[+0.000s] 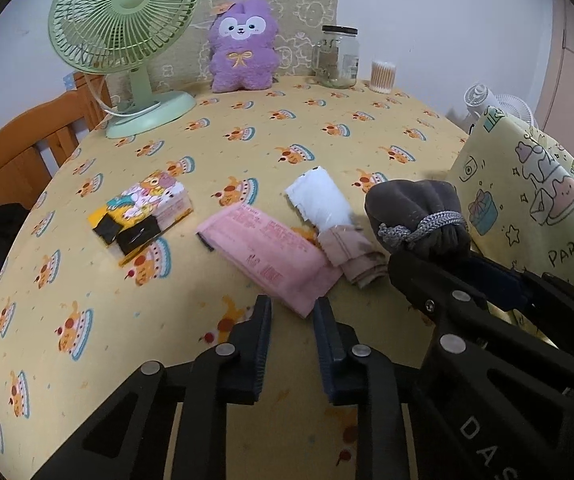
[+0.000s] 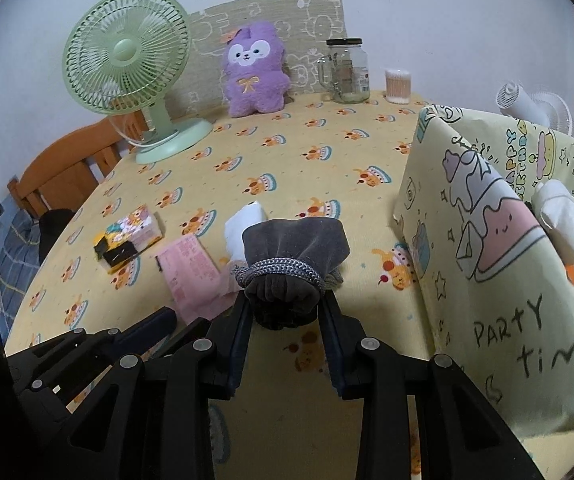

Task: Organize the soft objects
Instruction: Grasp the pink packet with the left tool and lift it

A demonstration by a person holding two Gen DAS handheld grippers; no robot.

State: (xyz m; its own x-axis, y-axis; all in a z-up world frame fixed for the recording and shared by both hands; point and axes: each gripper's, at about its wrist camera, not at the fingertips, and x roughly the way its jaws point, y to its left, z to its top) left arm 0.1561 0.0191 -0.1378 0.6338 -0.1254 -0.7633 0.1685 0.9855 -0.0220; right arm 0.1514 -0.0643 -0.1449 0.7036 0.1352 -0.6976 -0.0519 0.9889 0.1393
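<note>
With the right gripper (image 2: 285,312) clamped on the grey drawstring fabric pouch (image 2: 293,256) above the table (image 2: 287,152), carry it right and over the rim of the yellow party-print paper bag (image 2: 487,264) before letting go. Left gripper (image 1: 291,312) jaws are closed, empty, near the pink folded cloth (image 1: 267,252).

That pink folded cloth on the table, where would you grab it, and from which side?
Grab the pink cloth at its near corner, coming from the front, where the left gripper is. That corner points toward the fingers with bare table around it; the far end is crowded by a white roll.
</note>
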